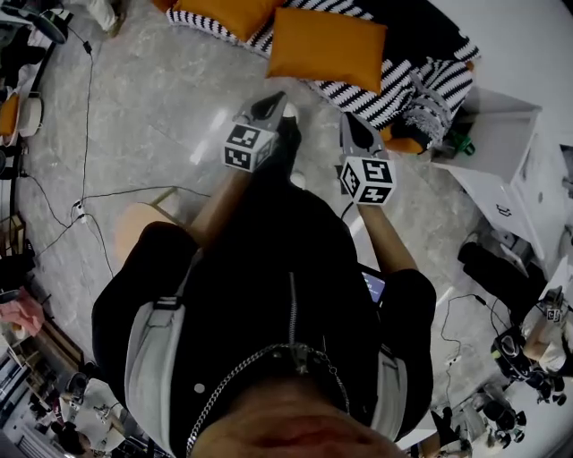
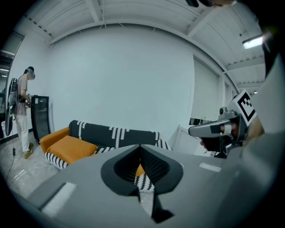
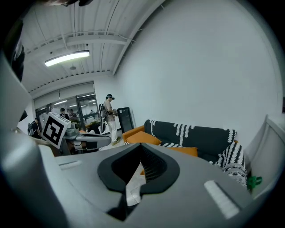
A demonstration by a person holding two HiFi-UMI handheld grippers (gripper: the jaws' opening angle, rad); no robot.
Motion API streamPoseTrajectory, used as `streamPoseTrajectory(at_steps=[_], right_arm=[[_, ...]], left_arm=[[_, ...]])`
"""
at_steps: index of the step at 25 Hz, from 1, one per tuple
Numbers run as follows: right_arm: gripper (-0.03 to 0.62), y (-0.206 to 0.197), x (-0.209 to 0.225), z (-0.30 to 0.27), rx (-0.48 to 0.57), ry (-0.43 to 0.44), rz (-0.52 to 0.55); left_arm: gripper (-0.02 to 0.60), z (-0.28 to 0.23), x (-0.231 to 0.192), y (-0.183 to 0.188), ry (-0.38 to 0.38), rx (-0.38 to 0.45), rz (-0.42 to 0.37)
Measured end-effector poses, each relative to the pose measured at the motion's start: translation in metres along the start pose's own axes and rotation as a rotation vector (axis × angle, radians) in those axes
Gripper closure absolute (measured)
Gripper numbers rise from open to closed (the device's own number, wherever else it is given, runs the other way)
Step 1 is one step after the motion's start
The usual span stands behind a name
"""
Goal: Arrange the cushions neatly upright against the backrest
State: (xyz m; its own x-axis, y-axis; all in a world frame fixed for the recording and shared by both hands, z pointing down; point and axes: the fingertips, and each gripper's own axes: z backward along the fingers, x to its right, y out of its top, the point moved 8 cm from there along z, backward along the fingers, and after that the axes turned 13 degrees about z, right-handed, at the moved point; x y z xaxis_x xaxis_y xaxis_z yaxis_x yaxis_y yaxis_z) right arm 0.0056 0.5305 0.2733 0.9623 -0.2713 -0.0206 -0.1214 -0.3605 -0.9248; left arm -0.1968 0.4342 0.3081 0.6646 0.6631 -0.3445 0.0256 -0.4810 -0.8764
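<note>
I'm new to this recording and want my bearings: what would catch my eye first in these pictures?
A bright orange cushion and a second cushion lie flat on the black-and-white striped sofa at the top of the head view, neither upright against its backrest. Nearer the person, the left gripper and right gripper are held out side by side above the grey floor, jaws shut on nothing.

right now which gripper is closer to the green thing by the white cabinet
Right. The right gripper sits left of the green thing in the head view; the left gripper is farther off, beyond it.
</note>
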Motion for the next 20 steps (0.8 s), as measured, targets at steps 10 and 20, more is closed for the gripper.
streamPoseTrajectory(at_steps=[10, 20], right_arm=[[0.591, 0.002, 0.064, -0.029, -0.039, -0.103, -0.062], [0.591, 0.028, 0.127, -0.104, -0.079, -0.164, -0.109]], left_arm=[[0.572, -0.094, -0.004, 0.022, -0.12, -0.083, -0.017], [0.572, -0.205, -0.031, 0.068, -0.232, -0.153, -0.034]])
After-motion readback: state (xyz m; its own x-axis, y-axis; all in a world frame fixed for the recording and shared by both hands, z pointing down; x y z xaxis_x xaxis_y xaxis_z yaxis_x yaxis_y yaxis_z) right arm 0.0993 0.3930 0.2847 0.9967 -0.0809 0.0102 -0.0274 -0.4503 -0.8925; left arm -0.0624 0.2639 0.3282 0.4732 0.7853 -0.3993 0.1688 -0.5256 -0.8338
